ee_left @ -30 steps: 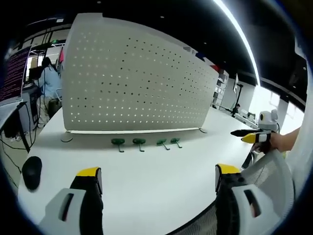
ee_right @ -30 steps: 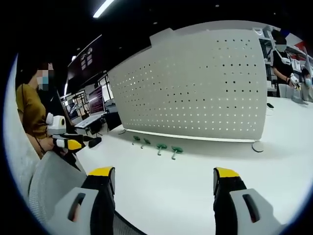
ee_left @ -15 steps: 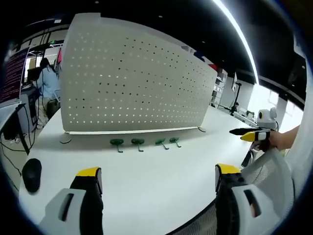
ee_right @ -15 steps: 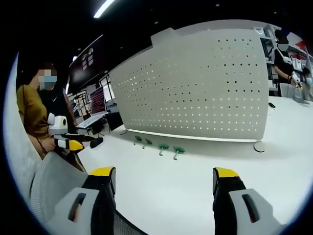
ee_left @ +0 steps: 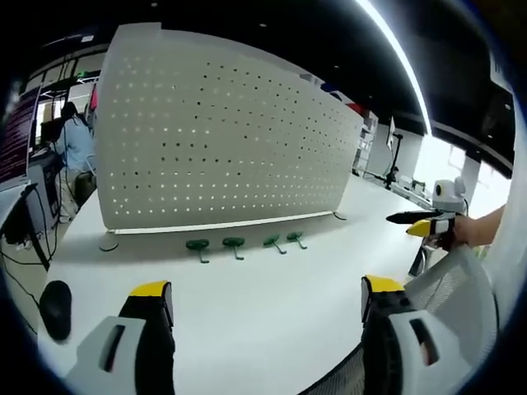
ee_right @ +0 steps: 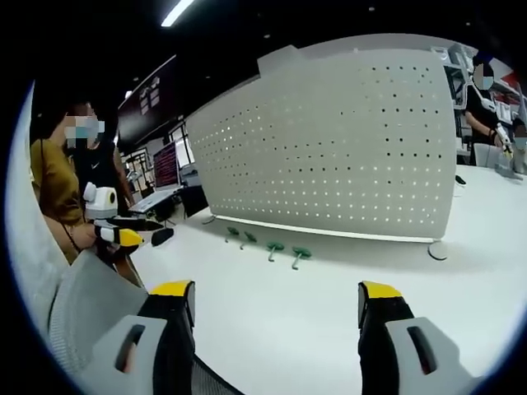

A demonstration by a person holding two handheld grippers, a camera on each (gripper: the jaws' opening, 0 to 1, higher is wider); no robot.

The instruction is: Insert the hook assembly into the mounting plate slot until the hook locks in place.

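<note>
Start of the job: both claws, left [ee_left: 262, 317] and right [ee_right: 270, 317], hang apart and empty; green hooks [ee_left: 234, 243] lie ahead, below the pegboard [ee_left: 222, 140]. Next, reach and grasp one.

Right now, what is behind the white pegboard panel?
The pegboard panel hides the table directly behind it. Past its edges, a person at a desk and monitors show. Four green hooks lie in front.

no readable text, labels or numbers anywhere: the monitor [ee_right: 165, 167] past the table's far left corner in the right gripper view and the screen [ee_left: 15, 123] at the left gripper view's left show lines too blurred to read.
</note>
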